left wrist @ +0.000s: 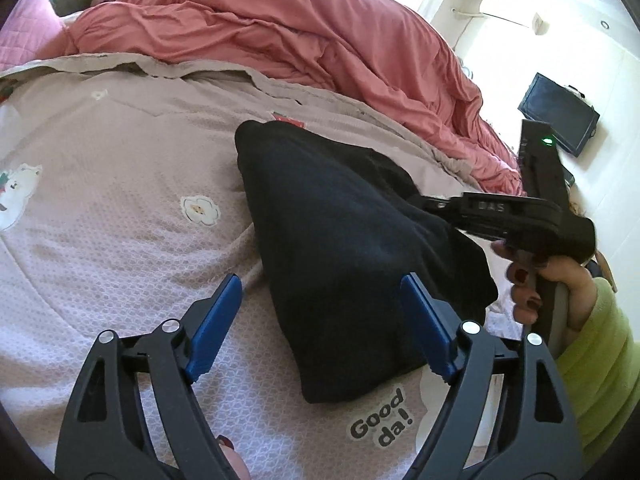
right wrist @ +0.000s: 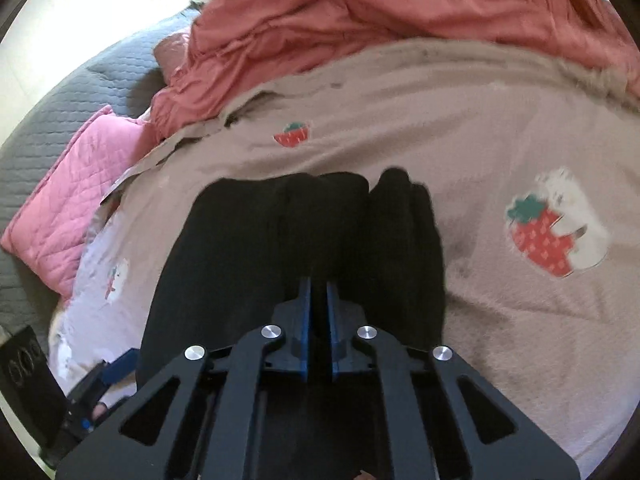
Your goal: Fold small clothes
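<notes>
Right gripper (right wrist: 318, 300) is pinched tight on the black garment (left wrist: 340, 248), lifting its edge off the blanket (left wrist: 120, 208); left gripper (left wrist: 320, 312) hangs wide open beside it.

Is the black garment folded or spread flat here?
Partly folded, not flat. The black garment lies doubled in thick layers on the bed cover, one edge pinched by the shut right tool; the left tool is open.
</notes>
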The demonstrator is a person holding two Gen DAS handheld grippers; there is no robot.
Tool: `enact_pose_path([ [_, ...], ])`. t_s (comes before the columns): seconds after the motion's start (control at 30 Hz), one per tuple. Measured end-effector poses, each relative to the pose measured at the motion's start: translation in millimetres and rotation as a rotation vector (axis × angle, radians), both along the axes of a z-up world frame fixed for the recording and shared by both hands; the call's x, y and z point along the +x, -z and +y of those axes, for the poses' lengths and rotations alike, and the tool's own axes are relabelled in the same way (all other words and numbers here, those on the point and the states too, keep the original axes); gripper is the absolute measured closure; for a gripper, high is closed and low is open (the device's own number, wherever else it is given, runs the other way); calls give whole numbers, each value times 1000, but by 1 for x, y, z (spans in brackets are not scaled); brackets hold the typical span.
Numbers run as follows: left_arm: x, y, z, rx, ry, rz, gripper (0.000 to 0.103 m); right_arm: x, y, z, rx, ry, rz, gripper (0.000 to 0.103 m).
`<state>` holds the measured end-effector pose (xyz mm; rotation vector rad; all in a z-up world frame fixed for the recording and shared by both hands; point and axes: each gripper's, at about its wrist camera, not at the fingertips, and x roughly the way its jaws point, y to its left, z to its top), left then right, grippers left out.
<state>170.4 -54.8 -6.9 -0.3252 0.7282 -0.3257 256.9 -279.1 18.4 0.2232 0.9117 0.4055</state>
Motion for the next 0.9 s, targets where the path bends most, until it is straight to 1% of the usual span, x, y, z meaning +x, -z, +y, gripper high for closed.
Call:
enact_pose_path([
  [0.07, -1, -1, -1, 3, 6, -6, 29, -5, -9, -9, -31, 25, -35, 98],
  [0.13, -1, 0, -2, 4, 15, -2, 29, -5, -7, -12, -103, 40, -46, 98],
  [0.2, 0, 2, -4, 4, 26, 6, 27, 0, 8, -6, -165, 38, -17, 98],
  [0.27, 0, 3, -5, 6, 28, 13, 26, 1, 22, -2, -179, 35, 0, 96],
  [0.33, 0, 4, -3, 0, 25, 17, 26, -4, 20, -4, -161, 39, -24, 94],
  [0.37, 0, 4, -2, -5, 21, 19, 26, -9, 15, -9, -130, 45, -36, 87],
  [0.4, 0, 5, 0, -11, 18, 20, 25, -14, 10, -13, -108, 48, -46, 83],
  [0.43, -1, 5, 1, -19, 14, 22, 25, -20, 5, -18, -83, 47, -58, 82],
  [0.53, 0, 4, 3, -25, 8, 21, 25, -44, -10, -30, -11, -11, -94, 79],
  [0.6, 0, 5, 2, -22, 8, 22, 25, -58, -14, -32, 13, -66, -98, 71],
  [0.63, 0, 5, 1, -19, 8, 25, 25, -65, -14, -32, 16, -93, -100, 70],
  [0.7, 0, 6, 1, -17, 9, 28, 25, -77, -11, -29, -5, -150, -97, 57],
  [0.77, 0, 7, 1, -18, 10, 32, 25, -84, -6, -26, -48, -172, -103, 54],
  [0.87, 0, 8, 0, -20, 10, 40, 25, -85, 5, -24, -58, -187, -75, 54],
  [0.9, 0, 8, 0, -20, 9, 42, 25, -84, 8, -24, -44, -194, -66, 69],
])
